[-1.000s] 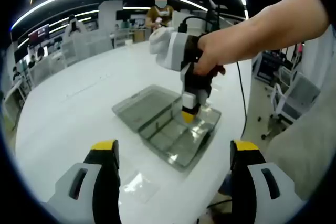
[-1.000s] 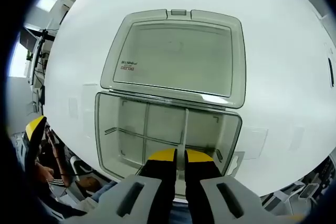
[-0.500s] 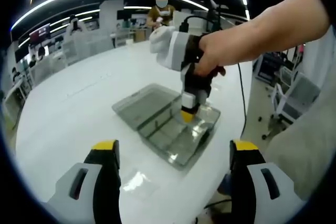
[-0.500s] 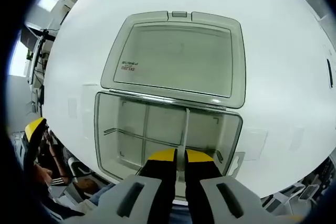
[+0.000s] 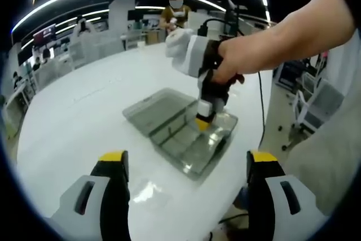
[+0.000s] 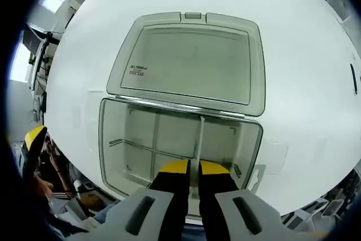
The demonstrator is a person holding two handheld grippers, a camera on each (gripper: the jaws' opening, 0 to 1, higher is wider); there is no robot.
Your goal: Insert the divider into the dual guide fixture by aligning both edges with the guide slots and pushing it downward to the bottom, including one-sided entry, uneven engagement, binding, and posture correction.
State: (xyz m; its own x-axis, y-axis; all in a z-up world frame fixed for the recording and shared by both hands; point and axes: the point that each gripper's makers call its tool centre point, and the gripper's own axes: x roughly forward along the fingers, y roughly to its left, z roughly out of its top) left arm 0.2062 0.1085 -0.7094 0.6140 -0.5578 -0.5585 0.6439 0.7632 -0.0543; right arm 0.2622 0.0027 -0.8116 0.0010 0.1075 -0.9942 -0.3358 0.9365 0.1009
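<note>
A clear grey compartment box (image 6: 118, 156) lies open on the white table, its lid (image 6: 192, 60) folded flat beyond it. Inside the base, fixed walls form guide slots. A thin clear divider (image 6: 199, 136) stands upright across the base, its far edge at the hinge-side wall. My right gripper (image 6: 189, 167) is shut on the divider's near end, pointing straight down into the box. In the left gripper view a hand holds the right gripper (image 5: 204, 118) over the box (image 5: 169, 134). My left gripper (image 5: 188, 159) hangs open above the table, short of the box, with nothing between its jaws.
A loose clear sheet (image 5: 148, 192) lies flat on the table between my left gripper and the box. Another flat clear piece (image 6: 275, 153) rests beside the box. The table edge (image 5: 248, 156) runs close to the box's right side. People and shelves stand far behind.
The box looks slightly larger in the right gripper view, so the right gripper has sunk a little with the divider. The left gripper stays open and still.
</note>
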